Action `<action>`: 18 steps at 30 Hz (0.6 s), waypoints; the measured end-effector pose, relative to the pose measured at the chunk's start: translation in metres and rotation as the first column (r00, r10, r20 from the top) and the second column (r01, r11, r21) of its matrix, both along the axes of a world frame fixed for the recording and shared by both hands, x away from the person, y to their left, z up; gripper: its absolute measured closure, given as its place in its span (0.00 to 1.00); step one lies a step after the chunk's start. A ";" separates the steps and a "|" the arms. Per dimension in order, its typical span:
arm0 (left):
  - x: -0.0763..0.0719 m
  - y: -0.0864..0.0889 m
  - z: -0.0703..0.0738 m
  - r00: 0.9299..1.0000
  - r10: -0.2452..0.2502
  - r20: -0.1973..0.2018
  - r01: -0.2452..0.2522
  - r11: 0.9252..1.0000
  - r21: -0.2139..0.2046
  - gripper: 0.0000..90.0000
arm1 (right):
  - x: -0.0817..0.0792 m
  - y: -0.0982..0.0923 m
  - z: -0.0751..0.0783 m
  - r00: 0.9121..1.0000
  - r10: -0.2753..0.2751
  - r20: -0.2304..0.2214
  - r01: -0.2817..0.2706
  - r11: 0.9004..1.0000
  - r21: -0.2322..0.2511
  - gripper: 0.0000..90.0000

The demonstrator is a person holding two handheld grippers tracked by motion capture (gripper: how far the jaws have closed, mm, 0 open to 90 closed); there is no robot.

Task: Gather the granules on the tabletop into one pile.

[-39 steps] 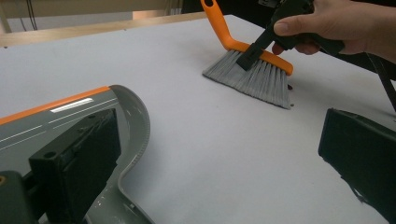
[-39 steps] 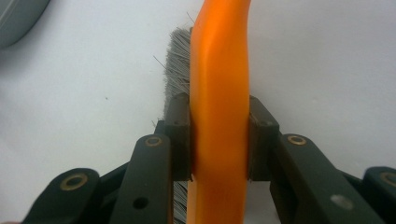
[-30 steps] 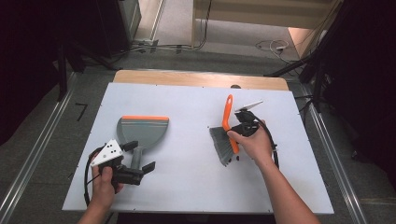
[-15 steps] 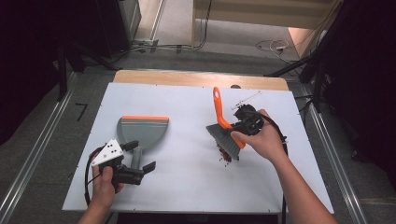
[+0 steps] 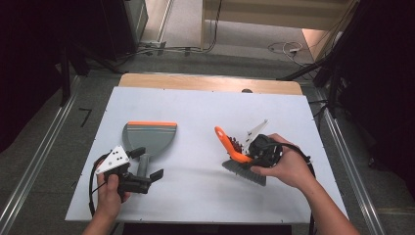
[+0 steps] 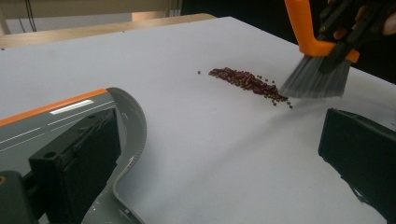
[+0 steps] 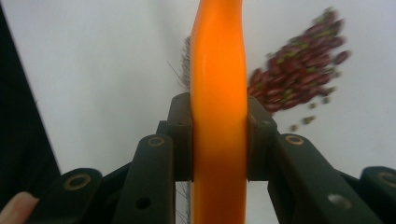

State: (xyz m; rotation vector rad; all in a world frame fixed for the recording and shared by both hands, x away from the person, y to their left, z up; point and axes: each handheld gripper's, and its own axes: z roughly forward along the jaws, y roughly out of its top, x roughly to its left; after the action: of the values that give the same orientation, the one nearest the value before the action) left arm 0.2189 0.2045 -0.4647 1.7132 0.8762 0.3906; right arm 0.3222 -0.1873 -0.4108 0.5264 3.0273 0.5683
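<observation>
— Fingers (image 7: 254, 135) of the right gripper (image 5: 254, 149) clenched on the orange handle of a brush (image 5: 238, 159), right of centre on the white surface (image 5: 195, 107); grey bristles angled down just at the near end of a small heap of red beans (image 6: 247, 81).

— And the left gripper (image 5: 139, 171)?

— Near left of the surface. One black finger (image 6: 74, 163) lies against the grey stem of the dustpan (image 5: 149, 137); the other stands well off to the side with bare surface in between. So I cannot tell whether it grips the pan or merely rests on it.

— Where does the pan face?

— Its orange-edged mouth points to the far side, not toward the beans, and pan and heap lie well apart.

— How far along is the sweeping, then?

— Early, by the look of it. The beans sit gathered in a narrow streak with a few strays beside it, and none can be seen in the pan. What remains, I'd judge: bring pan and heap together, brush the beans over the lip, then collect the loose ones.
</observation>
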 end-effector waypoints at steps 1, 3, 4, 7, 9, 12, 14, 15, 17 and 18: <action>0.000 0.000 0.000 1.000 0.000 -0.001 0.000 1.000 0.003 0.00 | -0.003 0.002 -0.004 1.000 0.016 0.011 -0.016 1.000 -0.020 0.76; 0.000 0.000 0.000 1.000 0.002 0.000 -0.002 1.000 0.003 0.00 | -0.005 0.005 -0.013 0.999 0.042 -0.001 -0.042 0.997 -0.063 0.76; 0.000 0.001 0.000 1.000 0.003 -0.001 -0.003 1.000 0.005 0.00 | -0.005 0.006 -0.018 0.998 0.056 -0.006 -0.056 0.996 -0.075 0.76; 0.000 0.001 0.000 1.000 0.004 0.000 -0.004 1.000 0.007 0.00 | -0.001 0.004 -0.024 0.997 0.077 -0.008 -0.077 0.996 -0.038 0.76; 0.000 0.001 0.000 1.000 0.005 0.001 -0.005 1.000 0.006 0.00 | 0.004 0.003 -0.027 0.997 0.071 0.023 -0.070 0.996 -0.049 0.75; 0.000 0.002 -0.001 1.000 0.006 0.002 -0.006 1.000 0.006 0.00 | 0.011 0.004 -0.027 0.997 0.074 0.023 -0.073 0.996 -0.056 0.75; 0.000 0.002 -0.001 1.000 0.007 0.001 -0.007 1.000 0.006 0.00 | 0.016 0.005 -0.028 0.997 0.072 0.028 -0.071 0.996 -0.050 0.75; 0.000 0.002 -0.001 1.000 0.008 0.000 -0.008 1.000 0.006 0.00 | 0.018 0.006 -0.029 0.996 0.081 0.026 -0.080 0.996 -0.045 0.75; 0.000 0.002 -0.001 1.000 0.009 0.001 -0.009 1.000 0.007 0.00 | 0.022 0.006 -0.029 0.997 0.078 0.022 -0.077 0.996 -0.041 0.75; 0.000 0.002 -0.001 1.000 0.008 0.002 -0.008 1.000 0.007 0.00 | 0.024 0.006 -0.029 0.995 0.093 0.020 -0.092 0.995 -0.045 0.75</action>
State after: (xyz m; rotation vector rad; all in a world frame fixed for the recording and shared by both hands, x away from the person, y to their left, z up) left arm 0.2192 0.2065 -0.4653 1.7162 0.8817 0.4006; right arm 0.3466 -0.1813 -0.4395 0.3766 3.0482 0.5058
